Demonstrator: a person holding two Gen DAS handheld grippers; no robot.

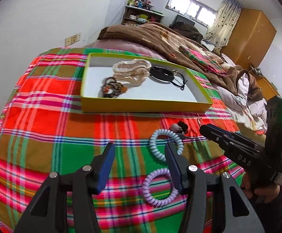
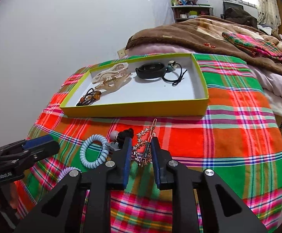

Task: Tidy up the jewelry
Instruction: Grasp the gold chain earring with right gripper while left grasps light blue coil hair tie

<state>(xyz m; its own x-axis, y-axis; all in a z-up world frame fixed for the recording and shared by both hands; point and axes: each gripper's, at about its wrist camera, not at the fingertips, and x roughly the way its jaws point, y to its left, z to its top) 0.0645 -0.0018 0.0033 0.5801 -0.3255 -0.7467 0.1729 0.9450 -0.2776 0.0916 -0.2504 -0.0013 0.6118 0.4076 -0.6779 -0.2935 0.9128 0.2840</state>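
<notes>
A yellow tray on the plaid cloth holds a beige claw clip, a dark bead bracelet, a black wristband and a black hair tie. In front of it lie a pale blue spiral tie, a lilac spiral tie, a black-and-grey bobble tie and a gold beaded hair clip. My left gripper is open, its right finger over the blue tie. My right gripper is open around the gold clip.
The plaid cloth covers the bed's near end. A brown blanket and a folded plaid cloth lie behind the tray. A white wall stands at left. A wardrobe stands at far right.
</notes>
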